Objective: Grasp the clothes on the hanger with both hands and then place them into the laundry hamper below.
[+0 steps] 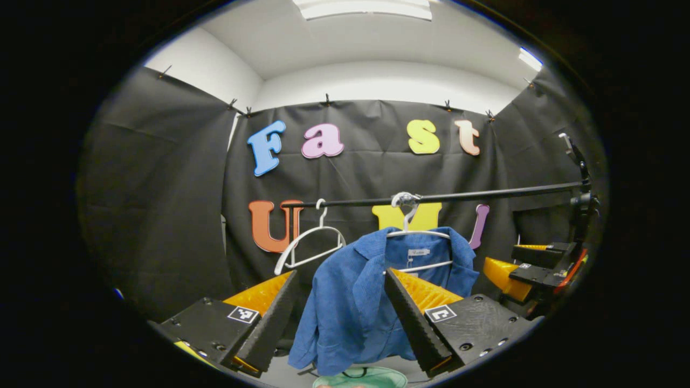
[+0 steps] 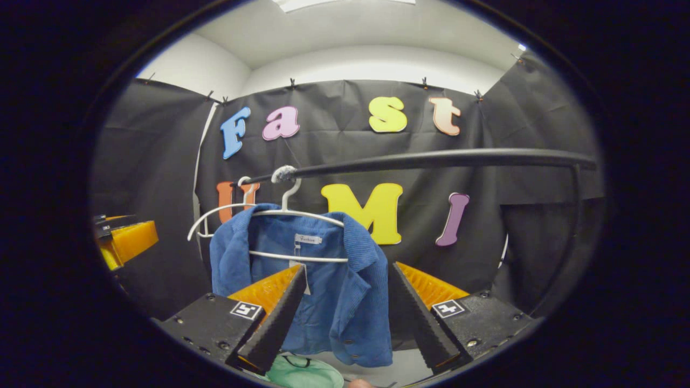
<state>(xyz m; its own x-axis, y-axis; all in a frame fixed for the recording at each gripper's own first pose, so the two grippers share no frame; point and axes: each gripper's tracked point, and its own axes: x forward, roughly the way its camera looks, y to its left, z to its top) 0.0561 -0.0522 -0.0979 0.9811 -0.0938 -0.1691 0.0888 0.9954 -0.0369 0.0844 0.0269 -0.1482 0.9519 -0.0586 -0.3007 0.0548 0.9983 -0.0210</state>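
A blue corduroy shirt point(image 1: 356, 302) hangs open on a white hanger point(image 1: 415, 233) from a black rail point(image 1: 442, 197). My left gripper point(image 1: 340, 285) is open in front of the shirt's left half, fingers apart and not touching the cloth. In the right gripper view the same shirt point(image 2: 345, 291) hangs on its hanger point(image 2: 294, 213), and my right gripper point(image 2: 347, 283) stands open around its right front panel without pressing it. The right gripper point(image 1: 531, 267) also appears at the far right of the left gripper view. A green hamper rim point(image 2: 302, 373) peeks out below the shirt.
A second, bare white hanger point(image 1: 310, 242) hangs further left on the rail. A black stand point(image 1: 582, 205) holds the rail's right end. The other gripper point(image 2: 121, 240) shows at the left of the right gripper view. Green hamper point(image 1: 361, 378) sits low, under the shirt.
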